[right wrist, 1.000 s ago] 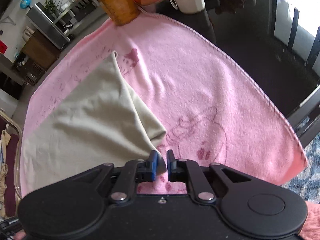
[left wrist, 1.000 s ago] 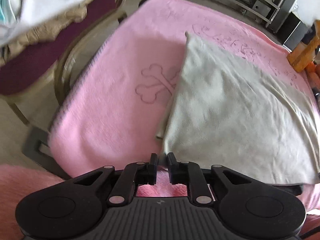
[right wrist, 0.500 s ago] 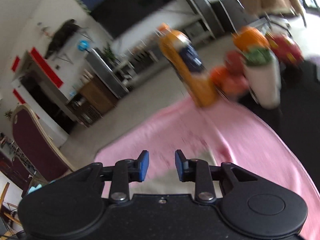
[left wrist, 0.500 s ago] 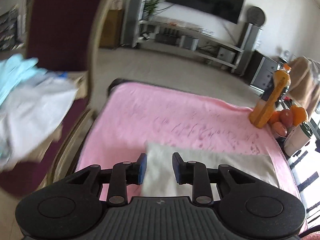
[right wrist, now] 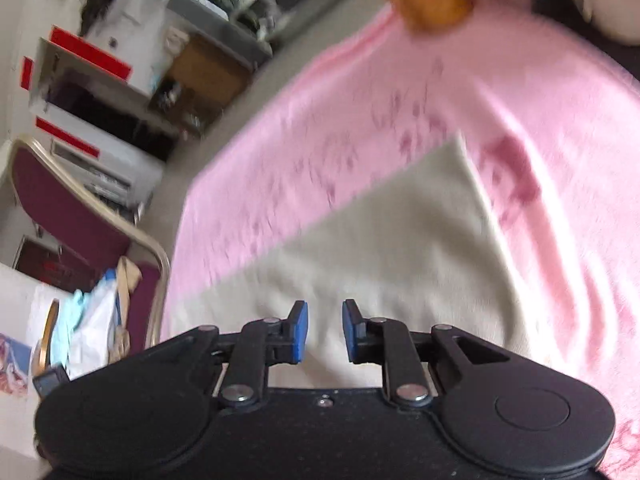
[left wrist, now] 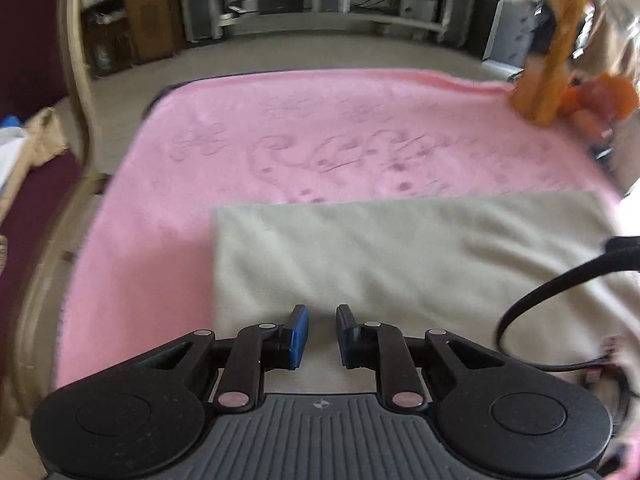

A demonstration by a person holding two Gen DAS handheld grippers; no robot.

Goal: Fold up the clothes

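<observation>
Black left gripper (left wrist: 322, 334) and right gripper (right wrist: 324, 332) (blue-padded fingers (left wrist: 300, 336), silver screws).

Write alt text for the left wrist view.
The left hand-held gripper hovers over a folded beige cloth, jaws closing with nothing between them. The cloth lies on a pink towel; an orange bottle stands at the towel's far right corner.
</observation>
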